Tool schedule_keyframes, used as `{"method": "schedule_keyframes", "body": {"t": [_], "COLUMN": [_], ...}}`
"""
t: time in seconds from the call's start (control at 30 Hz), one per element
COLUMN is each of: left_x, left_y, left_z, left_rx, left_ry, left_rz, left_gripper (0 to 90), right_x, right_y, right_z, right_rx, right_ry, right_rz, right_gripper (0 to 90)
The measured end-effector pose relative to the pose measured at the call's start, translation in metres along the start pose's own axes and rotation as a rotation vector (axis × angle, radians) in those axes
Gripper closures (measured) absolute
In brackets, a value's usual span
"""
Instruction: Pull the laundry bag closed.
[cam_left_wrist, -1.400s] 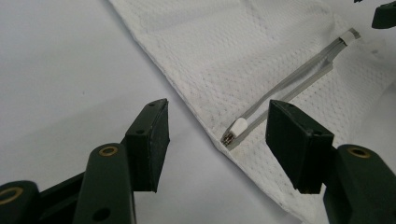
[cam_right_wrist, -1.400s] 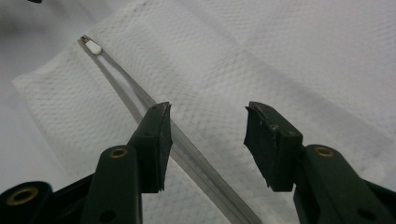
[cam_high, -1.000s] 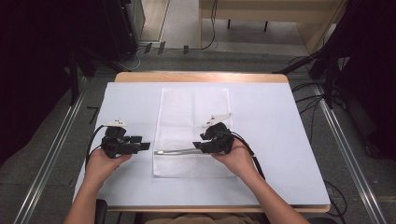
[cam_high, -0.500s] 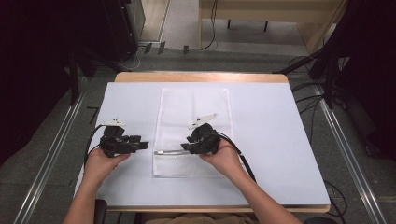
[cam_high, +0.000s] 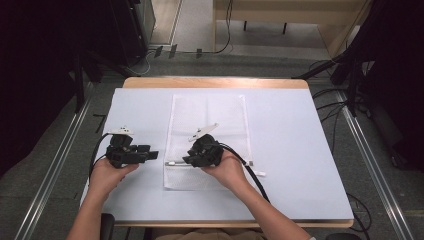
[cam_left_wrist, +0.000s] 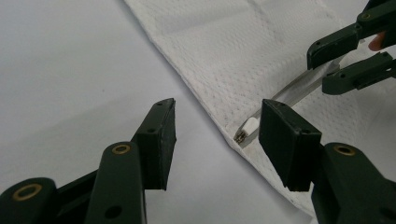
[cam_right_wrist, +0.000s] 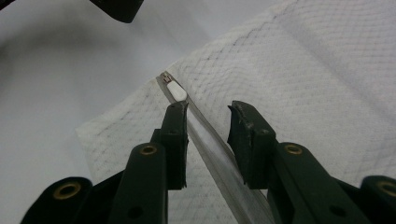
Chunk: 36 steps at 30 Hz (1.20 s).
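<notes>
— Since the white mesh bag (cam_high: 207, 140) lies flat mid-table, why crowd its near corner?
— The zipper pull (cam_right_wrist: 176, 91) sits there. The right hand-held gripper (cam_right_wrist: 206, 116), jaws just narrowing, straddles the zipper unpinched; the left hand-held gripper (cam_left_wrist: 217, 122) waits wide beside that corner to steady it.

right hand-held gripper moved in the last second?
Yes. In the high view the right hand-held gripper has slid left along the mesh bag toward its left edge, jaws closing around the zipper.
</notes>
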<state>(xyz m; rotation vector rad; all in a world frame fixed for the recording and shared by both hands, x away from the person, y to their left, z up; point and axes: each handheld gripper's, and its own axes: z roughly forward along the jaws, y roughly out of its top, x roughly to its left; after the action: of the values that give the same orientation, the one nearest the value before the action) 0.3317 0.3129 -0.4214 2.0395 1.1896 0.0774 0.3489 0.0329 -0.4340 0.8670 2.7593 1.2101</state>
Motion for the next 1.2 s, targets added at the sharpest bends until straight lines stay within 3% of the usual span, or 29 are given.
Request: {"method": "schedule_keyframes", "body": {"t": [0.83,1.2], "left_x": [0.001,0.001], "left_y": [0.001,0.001], "left_z": [-0.001,-0.001], "left_rx": [-0.003,-0.004], "left_ry": [0.002,0.003], "left_rz": [0.002,0.002], "left_gripper": [46.4,46.1], "right_x": [0.012,0.014], "right_y": [0.005,0.007], "right_z": [0.040,0.054], "right_rx": [0.029,0.039], "right_ry": [0.038,0.056], "right_rz": [-0.004,0.016], "right_gripper": [75.8,77.7]}}
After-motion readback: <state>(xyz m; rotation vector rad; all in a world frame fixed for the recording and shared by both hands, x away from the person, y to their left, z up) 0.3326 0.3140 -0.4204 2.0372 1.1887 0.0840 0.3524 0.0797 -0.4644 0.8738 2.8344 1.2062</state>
